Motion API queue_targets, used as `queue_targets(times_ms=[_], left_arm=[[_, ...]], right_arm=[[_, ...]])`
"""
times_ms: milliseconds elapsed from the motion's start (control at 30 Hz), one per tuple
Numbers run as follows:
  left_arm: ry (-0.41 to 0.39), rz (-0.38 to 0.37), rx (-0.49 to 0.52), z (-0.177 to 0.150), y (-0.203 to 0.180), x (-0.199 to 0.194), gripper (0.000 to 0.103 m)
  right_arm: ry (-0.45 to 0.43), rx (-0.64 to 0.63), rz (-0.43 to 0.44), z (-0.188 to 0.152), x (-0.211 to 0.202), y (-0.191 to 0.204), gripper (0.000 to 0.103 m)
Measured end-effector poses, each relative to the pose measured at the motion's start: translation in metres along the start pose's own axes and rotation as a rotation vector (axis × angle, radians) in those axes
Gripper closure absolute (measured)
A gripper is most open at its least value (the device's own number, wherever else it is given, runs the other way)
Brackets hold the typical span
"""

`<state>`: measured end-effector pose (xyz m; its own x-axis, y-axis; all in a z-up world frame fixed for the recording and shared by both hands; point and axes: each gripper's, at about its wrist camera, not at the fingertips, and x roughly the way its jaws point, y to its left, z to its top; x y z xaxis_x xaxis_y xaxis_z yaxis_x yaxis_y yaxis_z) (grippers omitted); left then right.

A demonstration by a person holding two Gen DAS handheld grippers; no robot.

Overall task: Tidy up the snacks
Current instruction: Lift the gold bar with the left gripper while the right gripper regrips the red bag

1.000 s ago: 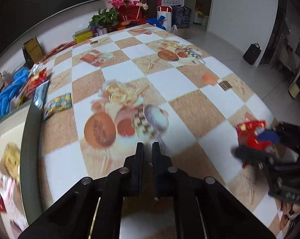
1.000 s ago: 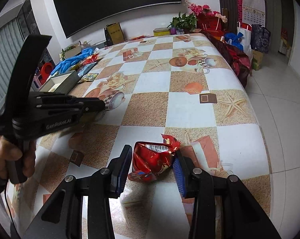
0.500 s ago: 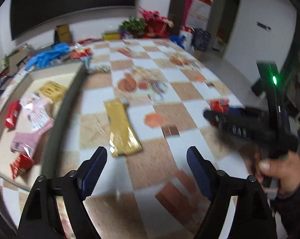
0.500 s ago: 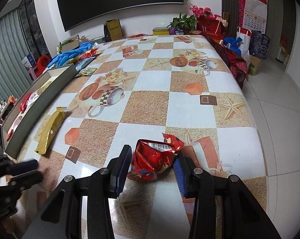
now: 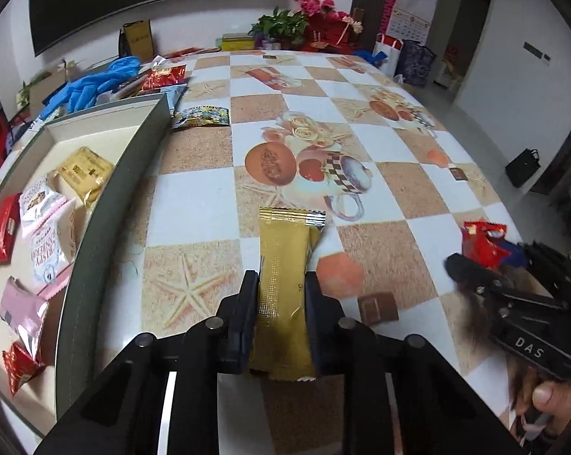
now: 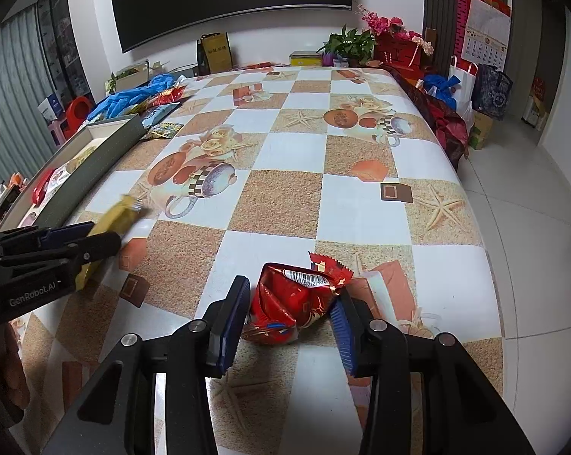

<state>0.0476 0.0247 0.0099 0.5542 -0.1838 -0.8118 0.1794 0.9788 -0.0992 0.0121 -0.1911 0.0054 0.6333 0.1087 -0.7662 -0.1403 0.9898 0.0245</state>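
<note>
A long gold snack packet lies lengthwise between the fingers of my left gripper. Its jaws are closing, and both pads press the packet's sides. The right wrist view shows that gripper at the left, with the gold packet sticking out past its tips. A crumpled red packet rests on the checked tablecloth between the fingers of my right gripper. These jaws are opening slightly and the pads stand right beside the packet. The left wrist view shows the right gripper and red packet at the right.
A long grey-walled box at the left holds several snack packets. Beyond it lie blue gloves, a red packet and a colourful packet. Flowers stand at the table's far end. The table edge drops to the floor on the right.
My left gripper swung away from the table's middle, opened wide over the gold packet, then closed around it. The right gripper stayed over the red packet with barely any change.
</note>
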Motion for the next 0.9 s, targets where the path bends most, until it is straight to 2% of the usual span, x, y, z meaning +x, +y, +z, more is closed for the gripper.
queue_targets(times_ms=[33, 67, 100, 233, 400, 500, 533, 567, 667, 733, 800, 900], left_arm=[[-0.007, -0.004, 0.001, -0.005, 0.001, -0.004, 0.078], [-0.012, -0.011, -0.002, -0.01, 0.003, -0.008, 0.078], [-0.019, -0.023, -0.006, -0.02, 0.006, -0.015, 0.078], [-0.042, 0.006, 0.023, -0.047, 0.007, -0.034, 0.078], [-0.052, 0.017, -0.009, -0.05, 0.013, -0.037, 0.078], [-0.054, 0.036, -0.011, -0.046, 0.012, -0.034, 0.078], [-0.055, 0.037, -0.013, -0.045, 0.012, -0.033, 0.078], [-0.056, 0.034, -0.015, -0.044, 0.012, -0.032, 0.078], [-0.059, 0.009, -0.029, -0.045, 0.017, -0.032, 0.078], [-0.062, -0.017, -0.047, -0.045, 0.021, -0.033, 0.078], [-0.063, -0.025, -0.056, -0.045, 0.023, -0.033, 0.078], [-0.056, 0.018, -0.046, -0.045, 0.019, -0.034, 0.078]], right_arm=[[0.004, -0.014, 0.005, 0.0, 0.0, 0.002, 0.046], [0.017, -0.031, -0.003, 0.0, 0.002, 0.005, 0.028], [0.035, -0.053, -0.01, 0.0, 0.004, 0.009, 0.022], [0.043, -0.113, -0.003, -0.001, 0.005, 0.021, 0.02], [0.047, 0.03, 0.015, -0.009, -0.006, 0.009, 0.02], [0.03, 0.062, -0.015, -0.011, -0.007, 0.012, 0.021], [0.029, 0.05, -0.038, -0.009, -0.006, 0.015, 0.03], [0.017, 0.052, -0.045, -0.008, -0.006, 0.016, 0.048], [0.01, 0.098, -0.034, 0.0, -0.002, 0.011, 0.063], [0.01, 0.102, -0.045, 0.005, 0.002, 0.012, 0.067], [0.021, 0.048, -0.06, 0.009, 0.006, 0.023, 0.069], [0.032, 0.012, -0.031, 0.007, 0.002, 0.038, 0.07]])
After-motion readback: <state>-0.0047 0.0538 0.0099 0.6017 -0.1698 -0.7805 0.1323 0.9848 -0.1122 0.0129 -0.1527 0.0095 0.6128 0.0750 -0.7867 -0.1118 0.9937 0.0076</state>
